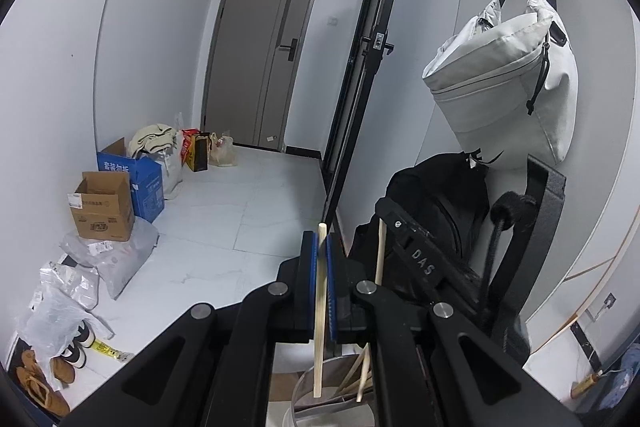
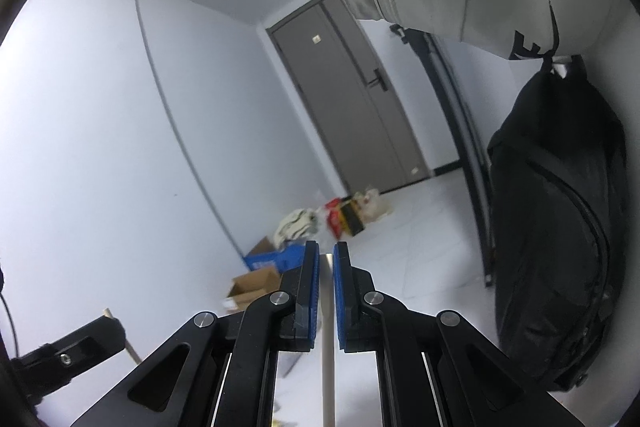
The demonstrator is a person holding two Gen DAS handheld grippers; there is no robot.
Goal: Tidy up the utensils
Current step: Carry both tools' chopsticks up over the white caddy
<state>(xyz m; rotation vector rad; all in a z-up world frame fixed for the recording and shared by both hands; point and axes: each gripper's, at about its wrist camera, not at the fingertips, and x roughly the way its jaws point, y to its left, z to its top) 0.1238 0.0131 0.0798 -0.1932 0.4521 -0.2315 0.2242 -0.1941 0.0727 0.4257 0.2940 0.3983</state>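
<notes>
My left gripper [image 1: 322, 241] is shut on a pale wooden chopstick [image 1: 319, 311] that stands upright between the blue pads; its lower end hangs over a grey round utensil holder [image 1: 308, 393]. Several other chopsticks [image 1: 362, 371] lean inside the holder. My right gripper [image 2: 326, 251] is shut on a flat silver metal utensil handle [image 2: 328, 343], held upright; its working end is hidden below the frame. The right gripper's body shows in the left wrist view [image 1: 424, 259], just right of the left gripper, with another chopstick [image 1: 380, 251] behind it.
A black backpack [image 1: 440, 195] and a white bag [image 1: 504, 83] hang on the wall at right. Cardboard boxes [image 1: 104, 207], plastic bags and shoes [image 1: 52, 375] line the left wall. A grey door [image 1: 264, 51] stands far ahead across white tiles.
</notes>
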